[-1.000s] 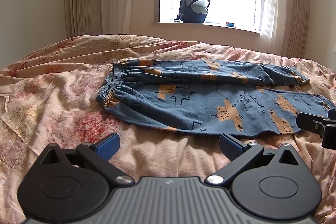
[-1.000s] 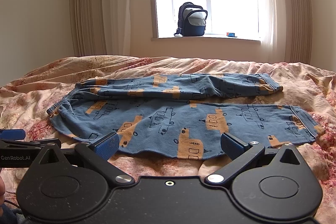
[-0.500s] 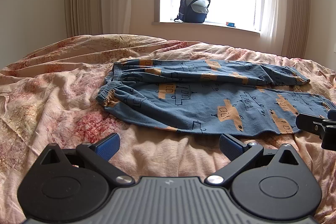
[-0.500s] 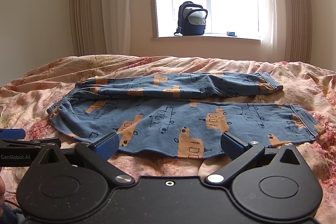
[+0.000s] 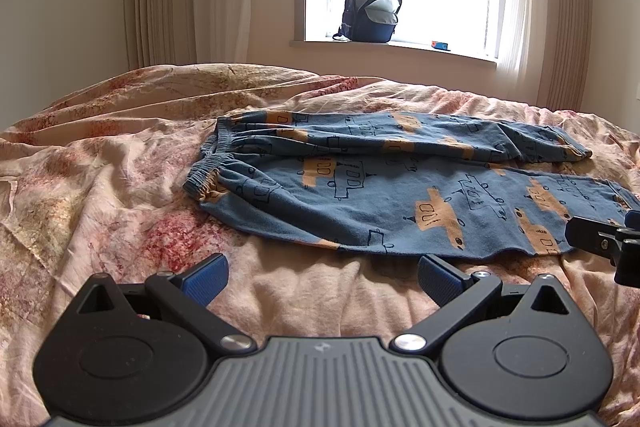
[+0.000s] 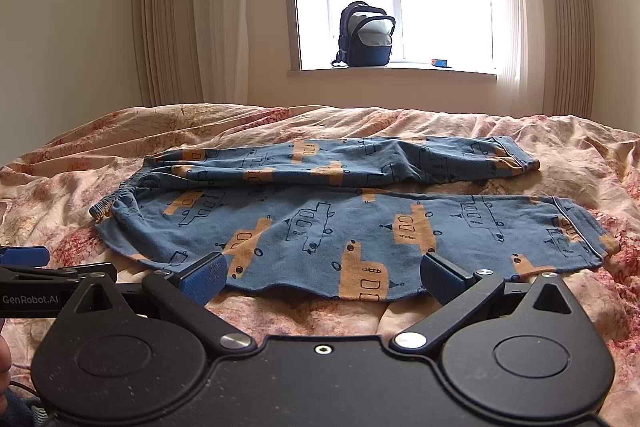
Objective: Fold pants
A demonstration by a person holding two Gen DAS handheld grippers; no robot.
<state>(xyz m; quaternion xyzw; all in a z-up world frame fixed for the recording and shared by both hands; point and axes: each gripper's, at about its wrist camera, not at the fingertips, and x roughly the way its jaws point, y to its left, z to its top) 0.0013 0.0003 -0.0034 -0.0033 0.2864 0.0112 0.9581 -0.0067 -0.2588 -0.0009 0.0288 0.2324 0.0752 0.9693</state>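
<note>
Nothing is changing across the last second: both views are matching the earlier frames, so the fold is not starting yet. The pants (image 6: 320, 211) are lying flat on the bed (image 5: 100, 195), legs side by side and unfolded, waistband (image 5: 208, 179) toward 9 o'clock, cuffs toward 3 o'clock. The left tool (image 5: 322, 277) is hovering spread and empty, short of the near hem, waistband at roughly 11 o'clock from it. The right tool (image 6: 322, 277) is also spread, holding nothing, its pads just over the near leg's edge at 12 o'clock. My read: both are idling pre-grasp; the next move is probably pinching the near leg's edge and carrying it over the far leg.
</note>
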